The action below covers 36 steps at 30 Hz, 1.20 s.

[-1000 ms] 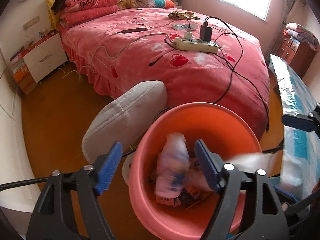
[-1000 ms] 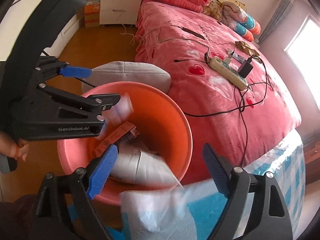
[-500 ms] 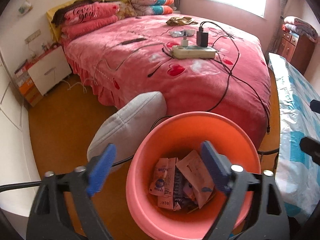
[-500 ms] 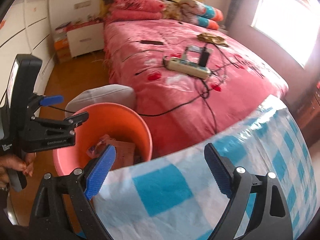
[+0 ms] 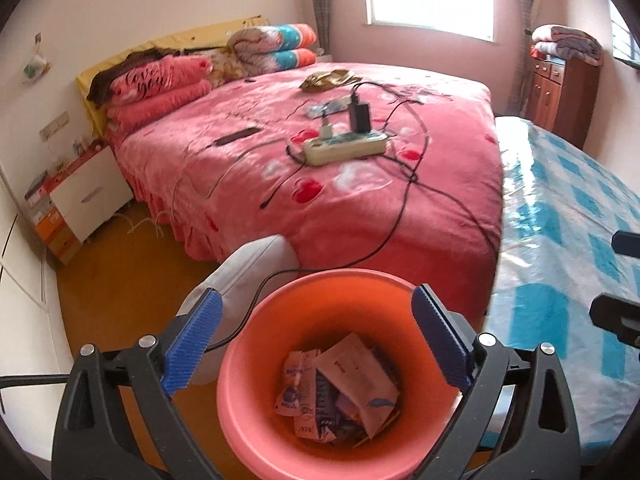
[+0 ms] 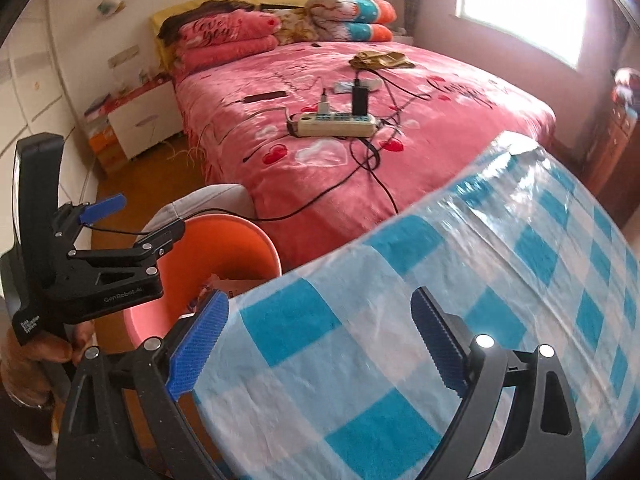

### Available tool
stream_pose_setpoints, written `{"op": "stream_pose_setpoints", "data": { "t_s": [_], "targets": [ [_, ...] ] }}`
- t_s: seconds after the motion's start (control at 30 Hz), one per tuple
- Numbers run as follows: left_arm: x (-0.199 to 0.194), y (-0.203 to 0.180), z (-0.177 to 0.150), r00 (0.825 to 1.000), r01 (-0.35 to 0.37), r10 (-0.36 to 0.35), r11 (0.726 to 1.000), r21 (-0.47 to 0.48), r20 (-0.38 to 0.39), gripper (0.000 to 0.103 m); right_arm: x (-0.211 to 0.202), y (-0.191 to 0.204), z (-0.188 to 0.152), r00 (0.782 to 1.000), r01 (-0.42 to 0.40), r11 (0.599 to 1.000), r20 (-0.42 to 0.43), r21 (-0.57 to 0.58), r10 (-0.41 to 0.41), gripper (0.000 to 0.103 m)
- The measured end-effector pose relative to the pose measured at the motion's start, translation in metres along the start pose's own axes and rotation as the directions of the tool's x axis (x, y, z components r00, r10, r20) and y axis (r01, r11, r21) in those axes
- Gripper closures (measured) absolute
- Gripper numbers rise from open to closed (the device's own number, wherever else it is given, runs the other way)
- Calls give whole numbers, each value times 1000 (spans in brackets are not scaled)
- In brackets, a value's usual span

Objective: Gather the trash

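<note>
Nightstand (image 5: pixel 86 196): white, against the wall at far left, beside the head of the bed.
Cushion (image 5: pixel 248 268): grey, on the wooden floor between the bed's corner and the bin, touching the bin's far-left rim.
Left gripper (image 5: pixel 316 340): hangs over the bin, tilted downward; its jaws have just been opening and now stand wide — nothing lies between the blue pads, which frame the bin's mouth.
Bin (image 5: pixel 256 412): orange-pink plastic, upright on the floor just in front of the bed.
Trash (image 5: pixel 340 388): several crumpled wrappers and paper packets, heaped at the bottom of the bin.
Bed (image 5: pixel 360 208): pink heart-print blanket, folded quilts and pillows at the head.
Power strip (image 5: pixel 344 146): cream, lying on the blanket near the bed's middle, two chargers plugged in, black cables trailing off toward the foot.
Bench (image 6: pixel 500 280): covered in a blue-and-white checked cloth under clear plastic, just right of the bin.
Right gripper (image 6: pixel 320 344): above the near edge of the bench, pointing down at the cloth; its jaws have just been opening and stand wide — empty, the pads touching nothing.
Cabinet (image 5: pixel 560 96): dark wood, far right by the window, folded blankets on top.
</note>
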<state>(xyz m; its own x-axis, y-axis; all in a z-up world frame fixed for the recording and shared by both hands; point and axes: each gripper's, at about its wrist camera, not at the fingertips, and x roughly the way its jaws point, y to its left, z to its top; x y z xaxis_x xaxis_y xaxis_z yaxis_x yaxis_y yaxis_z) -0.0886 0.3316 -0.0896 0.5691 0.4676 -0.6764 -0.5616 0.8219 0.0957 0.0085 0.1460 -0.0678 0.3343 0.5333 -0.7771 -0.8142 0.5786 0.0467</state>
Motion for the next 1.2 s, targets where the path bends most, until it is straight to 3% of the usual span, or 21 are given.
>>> {"op": "stream_pose_setpoints", "data": {
  "t_s": [0.7, 1.2],
  "targets": [
    [-56, -65, 20, 992, 58, -71, 991, 121, 102, 5, -67, -53, -41, 994, 38, 982, 94, 187, -56, 9],
    [-88, -130, 35, 984, 96, -127, 968, 232, 124, 4, -105, -116, -83, 973, 70, 928, 180, 366, -145, 9]
  ]
}}
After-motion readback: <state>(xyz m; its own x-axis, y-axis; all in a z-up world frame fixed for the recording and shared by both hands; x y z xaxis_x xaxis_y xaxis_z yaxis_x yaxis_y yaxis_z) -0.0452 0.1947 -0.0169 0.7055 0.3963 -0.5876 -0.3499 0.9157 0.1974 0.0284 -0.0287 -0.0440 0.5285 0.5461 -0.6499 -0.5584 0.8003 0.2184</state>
